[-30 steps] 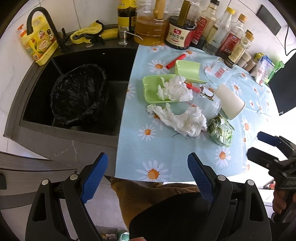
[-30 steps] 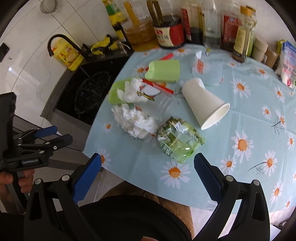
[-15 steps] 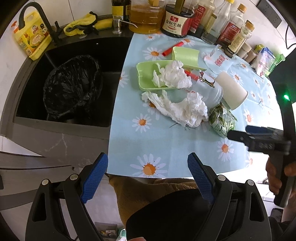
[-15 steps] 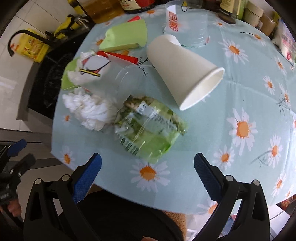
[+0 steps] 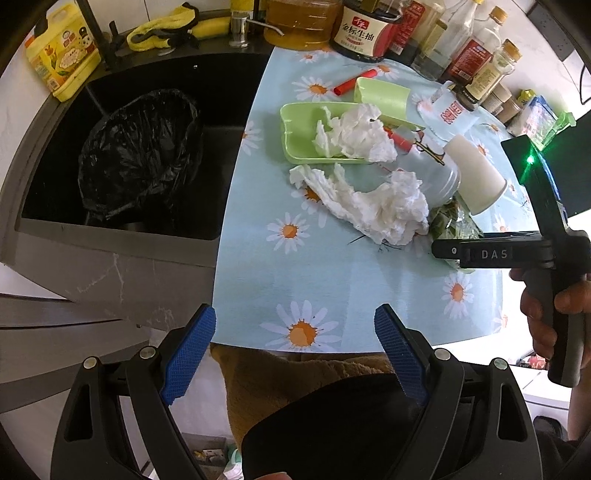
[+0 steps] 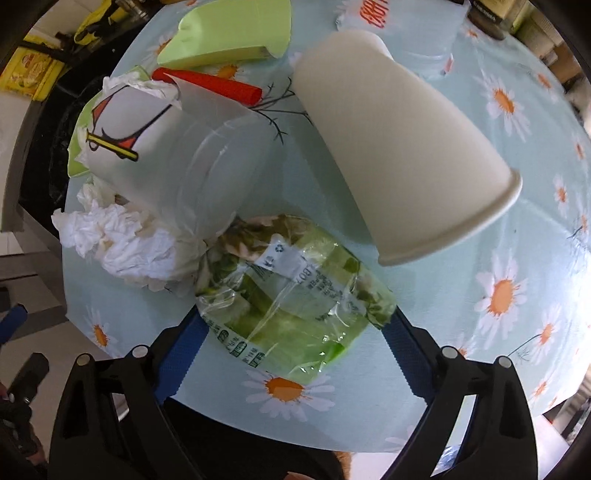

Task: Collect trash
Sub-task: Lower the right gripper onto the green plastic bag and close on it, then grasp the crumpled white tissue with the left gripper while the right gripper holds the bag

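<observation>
My right gripper [image 6: 291,332] is open, its blue pads on either side of a crumpled green plastic wrapper [image 6: 295,291] lying on the daisy tablecloth. A white paper cup [image 6: 399,147] lies on its side just beyond, next to a clear plastic cup [image 6: 192,155] and crumpled white tissue [image 6: 122,240]. My left gripper [image 5: 295,354] is open and empty above the table's near edge. From the left wrist view the right gripper [image 5: 491,251] shows over the wrapper [image 5: 450,221], with tissue [image 5: 384,210] and a green tray [image 5: 303,136] beyond. A black trash bag [image 5: 136,155] sits in the sink.
Sauce and oil bottles [image 5: 362,29] line the back of the table. A yellow detergent jug [image 5: 62,62] stands by the sink's far left corner. A green lid [image 6: 229,33] and a red tube [image 6: 218,85] lie behind the cups. A brown cloth [image 5: 280,384] hangs below the table edge.
My right gripper has moved forward and down until its open fingers straddle the green wrapper. My left gripper has shifted slightly and stays open near the table edge.
</observation>
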{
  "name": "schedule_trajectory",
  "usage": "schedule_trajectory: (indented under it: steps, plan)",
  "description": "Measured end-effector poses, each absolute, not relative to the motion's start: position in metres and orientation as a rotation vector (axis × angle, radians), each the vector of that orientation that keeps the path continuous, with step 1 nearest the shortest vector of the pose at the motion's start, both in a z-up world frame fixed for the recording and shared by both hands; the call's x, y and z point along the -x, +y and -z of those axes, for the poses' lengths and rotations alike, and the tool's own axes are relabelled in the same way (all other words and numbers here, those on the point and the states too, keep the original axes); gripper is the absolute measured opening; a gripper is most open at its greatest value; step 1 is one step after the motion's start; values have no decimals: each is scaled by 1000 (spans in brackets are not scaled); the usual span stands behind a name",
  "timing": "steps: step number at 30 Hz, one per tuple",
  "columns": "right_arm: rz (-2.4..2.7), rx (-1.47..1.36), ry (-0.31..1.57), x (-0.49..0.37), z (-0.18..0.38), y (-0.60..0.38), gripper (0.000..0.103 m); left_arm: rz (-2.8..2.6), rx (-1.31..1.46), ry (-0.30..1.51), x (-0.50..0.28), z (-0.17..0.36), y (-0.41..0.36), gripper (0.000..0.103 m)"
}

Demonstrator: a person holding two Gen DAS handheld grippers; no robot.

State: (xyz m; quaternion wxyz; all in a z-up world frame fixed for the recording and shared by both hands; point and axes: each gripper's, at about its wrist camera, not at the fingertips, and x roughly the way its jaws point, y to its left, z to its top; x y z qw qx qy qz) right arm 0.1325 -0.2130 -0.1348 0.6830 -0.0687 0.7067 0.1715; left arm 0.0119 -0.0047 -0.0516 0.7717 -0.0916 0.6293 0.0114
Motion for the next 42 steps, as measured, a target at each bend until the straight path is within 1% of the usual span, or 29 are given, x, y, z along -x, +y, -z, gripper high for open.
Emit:
schedule_trajectory:
  steps: [4, 6, 17, 23, 32, 42]
  plan:
    - [-385, 172, 1579, -129, 135, -209, 83, -30, 191, 1375, -17, 57, -3, 86]
    - [-388, 165, 1578, -126, 134, -207, 77, -42, 170, 1382, -22, 60, -3, 86]
    - [-430, 68, 1568, -98, 124, -230, 76, -39, 85, 1416, -48, 79, -17, 86]
    - [-476, 14, 1551, -90, 102, -252, 76, -35, 54, 1444, -63, 90, -30, 86]
    - [-555, -69, 1506, -88, 69, -297, 76, 13, -2, 1423, -80, 79, -67, 86]
    - [-550, -135, 1468, -78, 63, -325, 76, 103, 12, 1416, -106, 79, -97, 86]
